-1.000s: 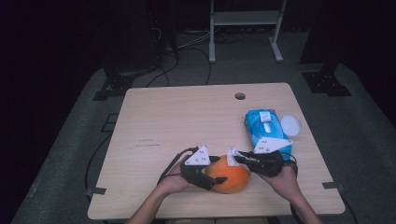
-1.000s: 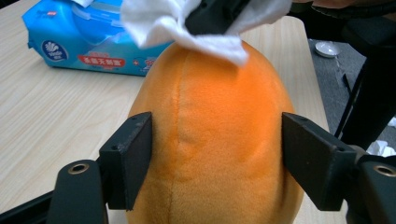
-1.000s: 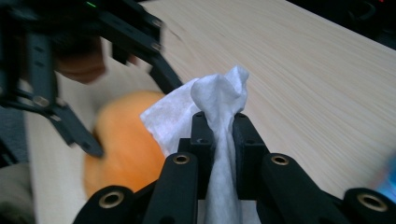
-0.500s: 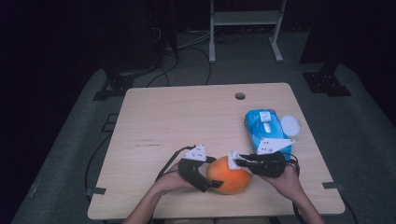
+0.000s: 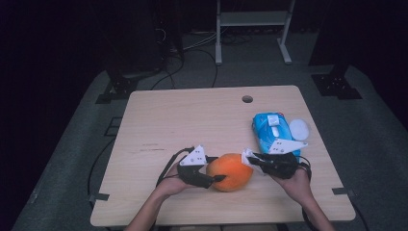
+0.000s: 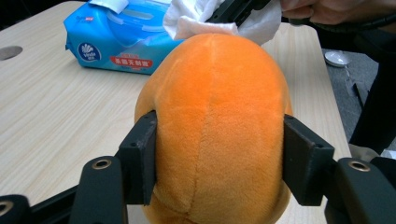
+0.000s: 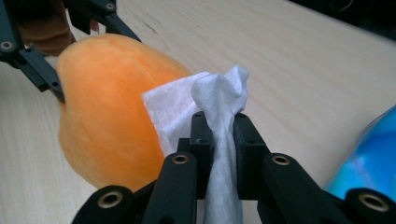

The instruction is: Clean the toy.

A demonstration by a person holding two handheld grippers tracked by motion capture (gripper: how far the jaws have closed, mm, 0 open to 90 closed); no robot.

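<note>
While clamped, plush orange (image 6: 217,126) touches wipe (image 6: 196,16).

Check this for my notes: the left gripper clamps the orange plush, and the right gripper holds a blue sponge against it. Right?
Not quite. The right gripper holds a white wipe, not a blue sponge; the right gripper view shows it pinched between the jaws and lying against the orange plush. The rest stands: the left gripper clamps the plush, its jaws having just been closing on it.
</note>
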